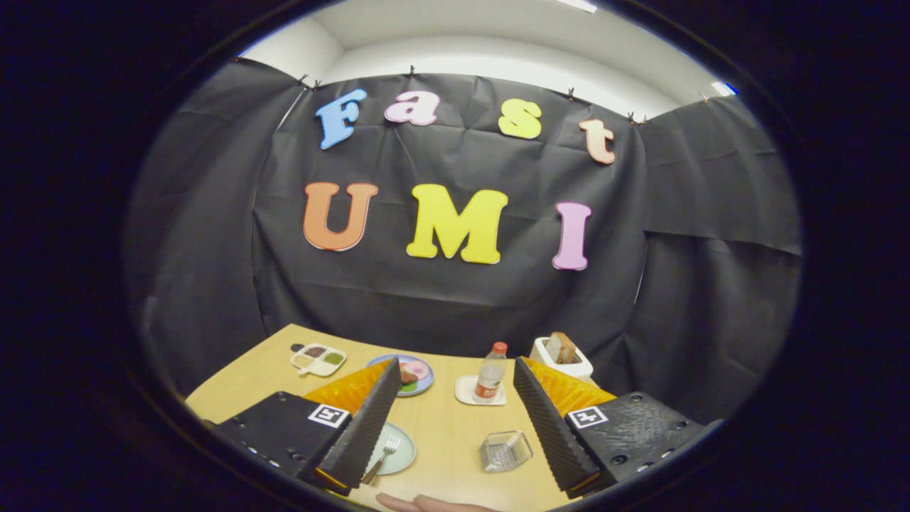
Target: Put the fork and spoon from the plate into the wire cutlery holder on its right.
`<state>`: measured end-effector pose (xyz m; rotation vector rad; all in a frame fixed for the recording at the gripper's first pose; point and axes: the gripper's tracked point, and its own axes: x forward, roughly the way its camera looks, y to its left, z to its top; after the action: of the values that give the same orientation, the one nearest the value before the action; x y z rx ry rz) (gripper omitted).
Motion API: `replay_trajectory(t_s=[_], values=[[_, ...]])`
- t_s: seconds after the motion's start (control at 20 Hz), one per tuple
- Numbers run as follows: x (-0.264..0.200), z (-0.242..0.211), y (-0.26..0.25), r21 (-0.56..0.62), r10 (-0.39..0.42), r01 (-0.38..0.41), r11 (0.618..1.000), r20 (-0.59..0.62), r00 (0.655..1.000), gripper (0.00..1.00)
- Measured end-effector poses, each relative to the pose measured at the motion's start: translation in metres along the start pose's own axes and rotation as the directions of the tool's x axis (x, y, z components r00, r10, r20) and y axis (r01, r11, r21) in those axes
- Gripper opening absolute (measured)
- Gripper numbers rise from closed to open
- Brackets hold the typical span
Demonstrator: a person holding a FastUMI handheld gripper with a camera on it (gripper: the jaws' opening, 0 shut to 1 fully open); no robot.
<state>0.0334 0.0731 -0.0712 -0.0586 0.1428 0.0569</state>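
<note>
On the wooden table (441,427) stand a bottle (490,372) on a coaster (468,391), a toaster (563,357), a food plate (416,373) and a condiment tray (318,359).

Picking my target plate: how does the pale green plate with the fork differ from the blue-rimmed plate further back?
The pale green plate lies by the open gripper's left finger and holds a fork; the blue-rimmed plate lies farther off and holds food. Both are round and rest flat on the wooden table.

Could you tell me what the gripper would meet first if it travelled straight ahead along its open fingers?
Most likely the bottle on its white saucer, which stands beyond the open gripper. The wire cutlery holder lies nearer but lower and slightly right, so depth leaves this uncertain.
</note>
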Motion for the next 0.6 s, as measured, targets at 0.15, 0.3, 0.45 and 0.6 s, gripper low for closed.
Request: replay_trajectory(t_s=[0.15,0.3,0.45,0.6], values=[[0.0,0.004,0.009,0.03,0.027,-0.028,0.999,0.031,0.999,0.95],[0.01,0.0,0.02,0.017,0.05,-0.051,0.999,0.041,0.998,0.95],[0.022,-0.03,0.032,0.007,0.064,-0.064,0.998,-0.021,0.998,0.95],[0.035,-0.074,0.046,0.004,0.073,-0.073,0.997,-0.107,0.992,0.95]])
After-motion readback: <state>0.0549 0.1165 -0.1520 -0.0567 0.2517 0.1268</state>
